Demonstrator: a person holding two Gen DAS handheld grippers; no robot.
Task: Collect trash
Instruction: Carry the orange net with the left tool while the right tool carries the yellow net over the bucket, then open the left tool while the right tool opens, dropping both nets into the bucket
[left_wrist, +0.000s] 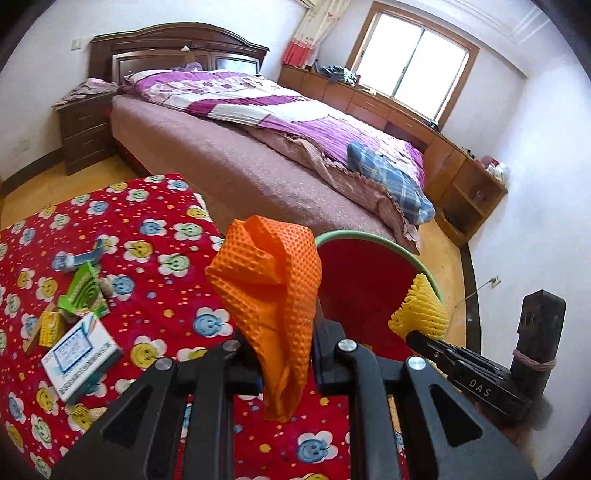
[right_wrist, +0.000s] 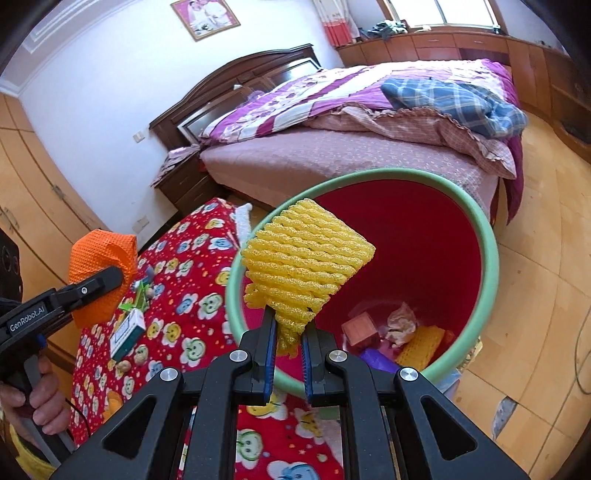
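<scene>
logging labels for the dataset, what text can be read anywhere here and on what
"DAS" on the right gripper, seen from the left wrist.
"GenRobot.AI" on the left gripper, seen from the right wrist.
White box on the red cloth: print too blurred to read.
Green box: no readable words.

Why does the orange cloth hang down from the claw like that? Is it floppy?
Probably floppy: the orange cloth folds over and droops from the left claw. It likely weighs little, since a pinch at one spot holds it. Its bumpy weave probably keeps it from slipping.
</scene>
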